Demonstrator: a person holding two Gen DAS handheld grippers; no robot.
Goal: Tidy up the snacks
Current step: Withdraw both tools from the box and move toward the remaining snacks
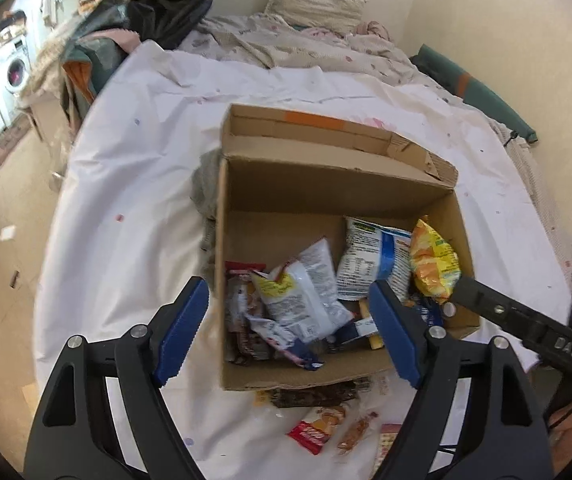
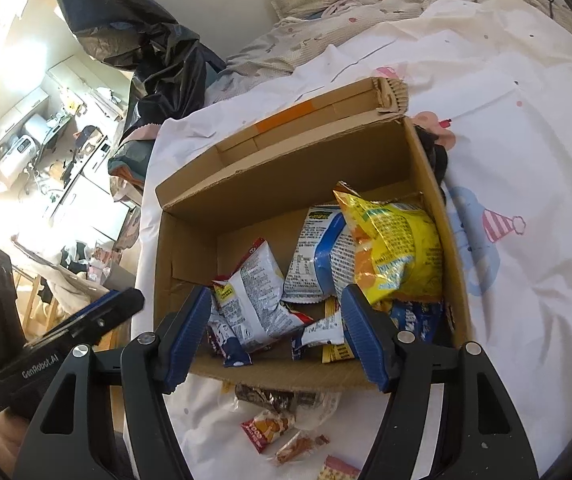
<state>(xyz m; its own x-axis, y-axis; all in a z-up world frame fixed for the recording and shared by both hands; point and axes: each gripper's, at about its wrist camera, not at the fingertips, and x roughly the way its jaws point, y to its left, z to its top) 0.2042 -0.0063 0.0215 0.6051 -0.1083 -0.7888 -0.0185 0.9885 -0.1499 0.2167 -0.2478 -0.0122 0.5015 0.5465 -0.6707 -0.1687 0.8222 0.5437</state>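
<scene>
Both tongs hang wide and empty over a half-filled cardboard box [image 1: 326, 184] on the bed [image 1: 133, 168].

The stiff corrugated box sits mid-frame on the soft white sheet; inside, crinkly foil bags look light, puffy and slippery, best pinched at a crimped seam: the yellow bag [image 2: 398, 256] at right, the white bag [image 1: 306, 292] centre. Small wrapped snacks [image 2: 263, 432] lie loose at lower centre. The left tongs [image 1: 290, 332] and right tongs [image 2: 275, 336] hold nothing.
</scene>
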